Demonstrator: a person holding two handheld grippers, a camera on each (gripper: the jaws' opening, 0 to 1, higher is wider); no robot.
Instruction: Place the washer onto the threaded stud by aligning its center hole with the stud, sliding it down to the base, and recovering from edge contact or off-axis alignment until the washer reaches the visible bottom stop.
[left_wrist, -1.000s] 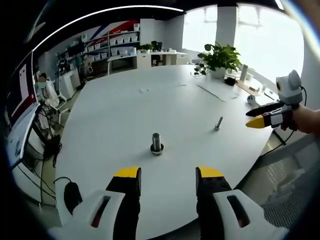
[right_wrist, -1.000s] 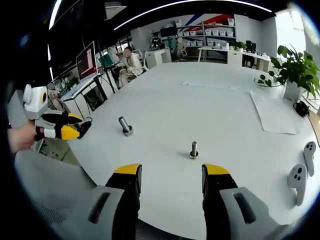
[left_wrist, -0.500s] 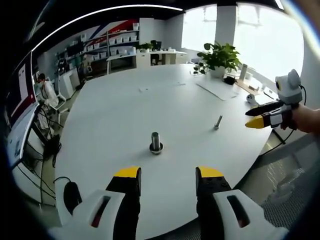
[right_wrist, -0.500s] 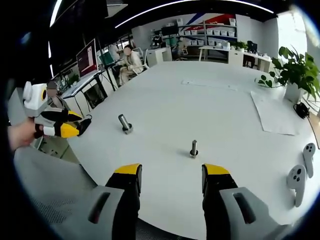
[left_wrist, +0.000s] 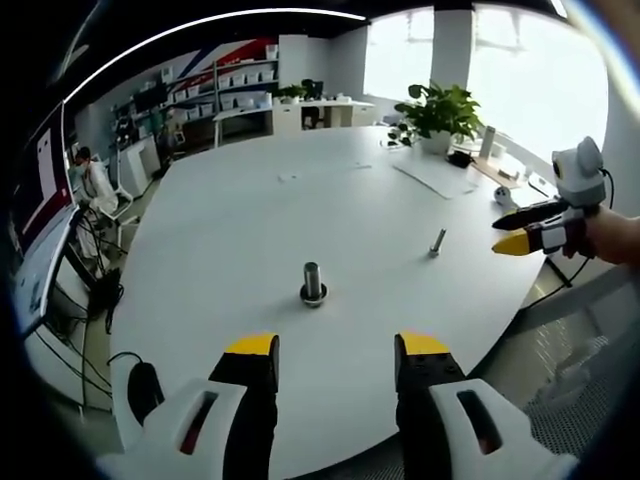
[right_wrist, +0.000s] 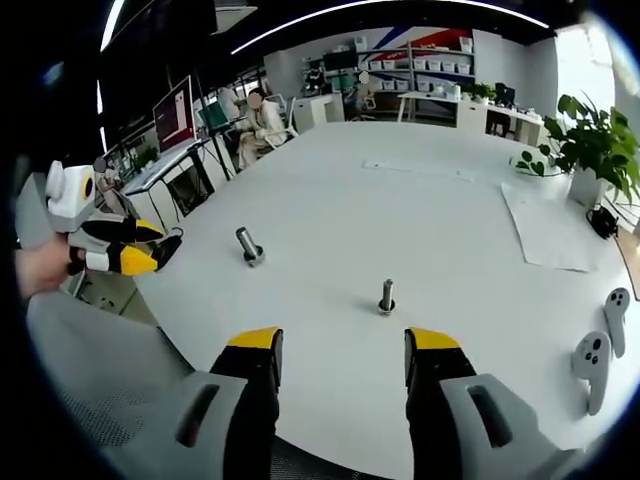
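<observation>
While the threaded stud (right_wrist: 386, 296) stands upright on the white table (right_wrist: 430, 210) just ahead of my right gripper (right_wrist: 342, 352), I see almost nothing changed from a second ago. The thicker post with its collar (left_wrist: 312, 284) sits ahead of my left gripper (left_wrist: 336, 352). Both sets of jaws gape wide and empty. I cannot make out a washer.
</observation>
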